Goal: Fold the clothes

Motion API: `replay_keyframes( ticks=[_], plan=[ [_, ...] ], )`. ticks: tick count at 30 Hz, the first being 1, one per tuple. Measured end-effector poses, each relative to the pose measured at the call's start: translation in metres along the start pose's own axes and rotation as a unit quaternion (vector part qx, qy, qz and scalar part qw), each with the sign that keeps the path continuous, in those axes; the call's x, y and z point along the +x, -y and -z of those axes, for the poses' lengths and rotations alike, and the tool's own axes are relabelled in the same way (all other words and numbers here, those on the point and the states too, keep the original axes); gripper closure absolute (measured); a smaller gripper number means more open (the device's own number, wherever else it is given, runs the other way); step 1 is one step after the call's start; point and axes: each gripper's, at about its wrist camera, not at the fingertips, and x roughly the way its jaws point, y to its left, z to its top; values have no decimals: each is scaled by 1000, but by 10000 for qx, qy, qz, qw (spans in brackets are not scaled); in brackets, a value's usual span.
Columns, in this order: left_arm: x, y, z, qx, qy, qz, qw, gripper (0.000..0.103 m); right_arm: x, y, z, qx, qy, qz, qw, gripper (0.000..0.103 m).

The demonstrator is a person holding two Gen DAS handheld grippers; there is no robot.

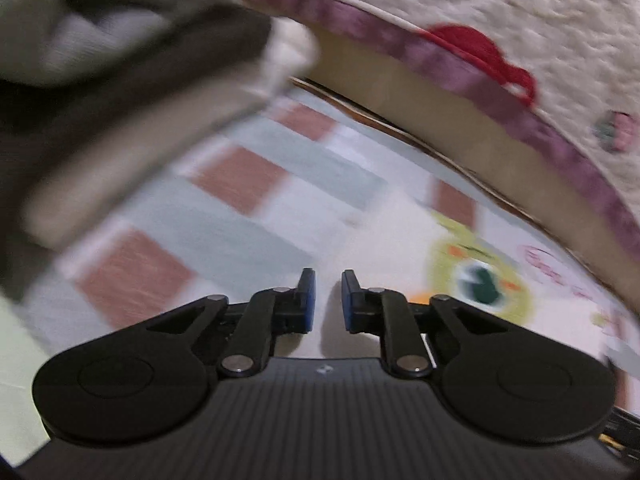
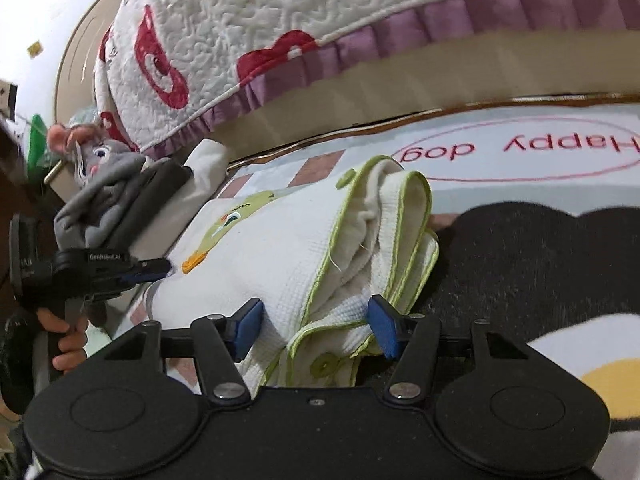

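Note:
A folded white garment (image 2: pixel 272 256) with lime-green trim and a duck patch lies on the patterned mat (image 2: pixel 520 120). My right gripper (image 2: pixel 316 324) stands over its near end, jaws wide, with a bunched fold of the cloth between the blue pads (image 2: pixel 382 330), which do not visibly squeeze it. My left gripper (image 2: pixel 154 271), held by a hand (image 2: pixel 66 344), points at the garment's left edge. In the blurred left wrist view the left gripper (image 1: pixel 328 292) is open, with only white cloth beneath the gap. The duck patch (image 1: pixel 452 248) lies ahead to its right.
A black garment (image 2: pixel 540 264) lies right of the white one. A stack of grey and dark folded clothes (image 2: pixel 160 200) and a grey plush mouse (image 2: pixel 100 160) sit at the left. A quilted bedspread (image 2: pixel 280 20) with a purple frill overhangs the bed's edge behind.

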Motion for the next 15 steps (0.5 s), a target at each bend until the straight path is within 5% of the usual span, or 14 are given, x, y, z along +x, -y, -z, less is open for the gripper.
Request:
replay_keyframes(
  ticks=[1, 2, 6, 12, 15],
  plan=[
    [-3, -7, -1, -63, 11, -179, 9998, 50, 0, 0, 1, 52, -11, -19, 10000, 41],
    [-7, -14, -1, -148, -21, -246, 9996, 51, 0, 1, 1, 125, -27, -42, 9999, 41],
    [-18, -38, 5, -846, -533, 421, 9941, 49, 1, 6, -4, 408, -148, -100, 9990, 41],
    [-14, -51, 33, -2199, -1476, 1786, 9476, 46, 6, 11, -9, 615, -253, -120, 9977, 41],
    [3, -42, 38, -2196, -1581, 1802, 9457, 46, 5, 12, -8, 611, -253, -143, 9977, 41]
  ],
)
